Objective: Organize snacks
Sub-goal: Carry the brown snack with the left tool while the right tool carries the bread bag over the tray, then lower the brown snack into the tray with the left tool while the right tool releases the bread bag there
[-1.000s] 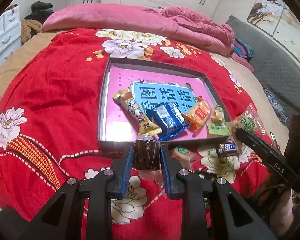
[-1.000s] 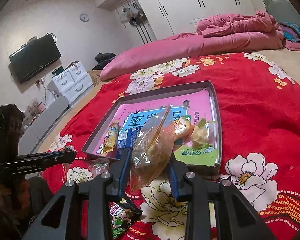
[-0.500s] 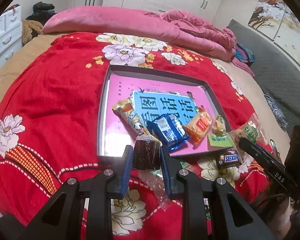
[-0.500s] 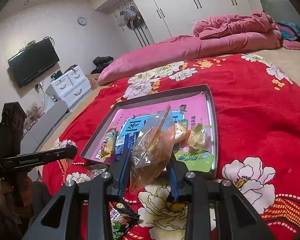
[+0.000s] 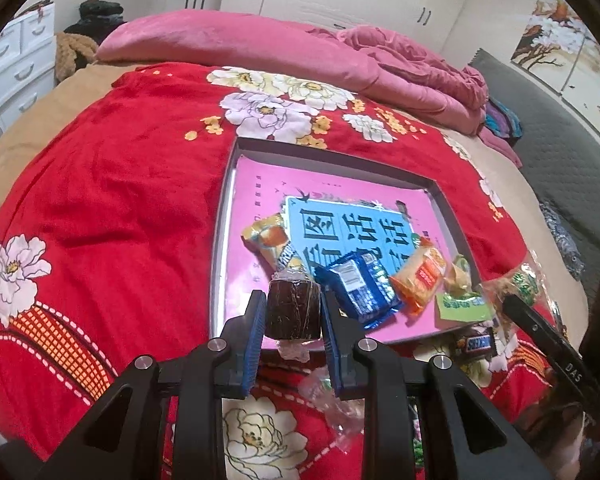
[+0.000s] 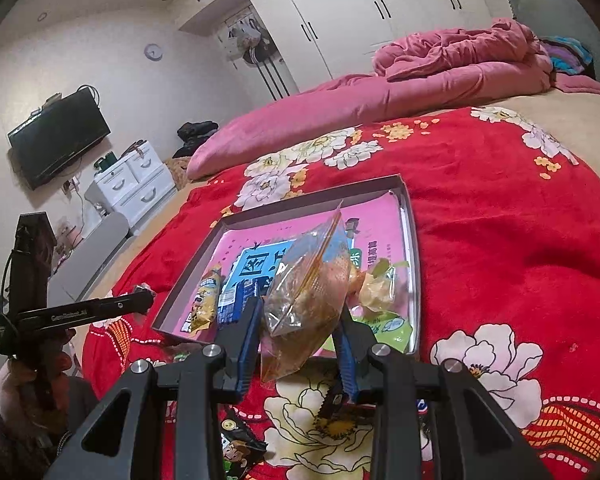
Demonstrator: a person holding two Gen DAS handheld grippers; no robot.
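Brown cake (image 5: 293,311) pinched; clear bag (image 6: 310,292) pinched.

A plush red floral blanket (image 5: 112,216) with a soft, matt nap covers the bed. On it lies a shallow grey cardboard tray (image 5: 220,240), its pink paper lining faintly glossy. The blue foil snack packet (image 5: 358,290) shines; the clear crinkled plastic bag (image 6: 308,292) is glossy. The dark brown wrapped cake (image 5: 293,310) sits in shiny film between ribbed blue pads (image 5: 254,336).
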